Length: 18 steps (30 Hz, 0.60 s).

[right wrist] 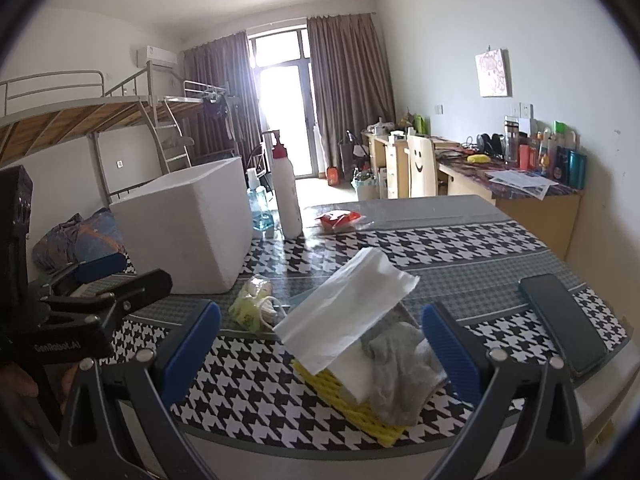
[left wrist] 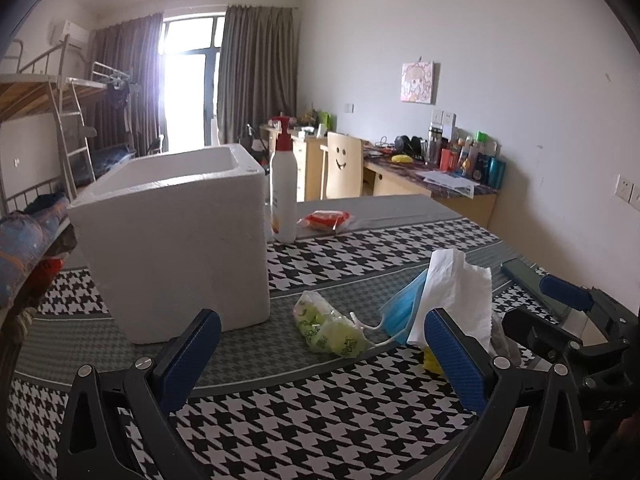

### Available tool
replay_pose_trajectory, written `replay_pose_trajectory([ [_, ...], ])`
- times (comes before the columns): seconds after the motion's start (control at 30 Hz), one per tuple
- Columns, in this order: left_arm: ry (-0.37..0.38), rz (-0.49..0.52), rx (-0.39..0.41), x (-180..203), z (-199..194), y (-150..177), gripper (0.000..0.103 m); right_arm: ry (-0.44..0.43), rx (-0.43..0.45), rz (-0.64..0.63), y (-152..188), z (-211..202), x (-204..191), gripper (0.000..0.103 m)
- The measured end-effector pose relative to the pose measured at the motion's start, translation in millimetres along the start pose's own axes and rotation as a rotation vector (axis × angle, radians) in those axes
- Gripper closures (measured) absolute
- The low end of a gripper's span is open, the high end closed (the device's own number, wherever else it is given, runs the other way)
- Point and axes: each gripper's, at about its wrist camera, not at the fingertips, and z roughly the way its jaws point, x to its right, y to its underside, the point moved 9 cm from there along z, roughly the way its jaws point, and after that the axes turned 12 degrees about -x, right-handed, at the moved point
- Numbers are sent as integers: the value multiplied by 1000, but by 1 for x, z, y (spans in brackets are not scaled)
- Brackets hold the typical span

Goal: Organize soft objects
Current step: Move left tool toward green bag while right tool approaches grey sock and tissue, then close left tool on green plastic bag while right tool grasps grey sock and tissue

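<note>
A white foam box (left wrist: 180, 248) (right wrist: 188, 228) stands open-topped on the houndstooth table (left wrist: 320, 408). Beside it lie a green-printed plastic packet (left wrist: 328, 328) (right wrist: 250, 302), a blue face mask (left wrist: 402, 308) and a white tissue (left wrist: 456, 292) (right wrist: 348, 308). The tissue rests over a grey sock (right wrist: 404, 368) and a yellow mesh sponge (right wrist: 360, 408). My left gripper (left wrist: 322, 364) is open, low over the table in front of the packet. My right gripper (right wrist: 320, 352) is open around the sock and tissue pile without touching it.
A white pump bottle (left wrist: 283, 184) (right wrist: 286, 192) and a red packet (left wrist: 326, 219) (right wrist: 338, 218) sit behind the box. A dark phone (right wrist: 564, 320) lies at the right edge. A blue-liquid bottle (right wrist: 260, 210) stands behind the box. Bunk beds are on the left, desks on the right.
</note>
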Motion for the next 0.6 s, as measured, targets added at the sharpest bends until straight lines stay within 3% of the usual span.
replay_pose_trajectory([
  [0.6,14,-13,-92,3,40,-6,1,6,-57,35,-10,19,18,1],
])
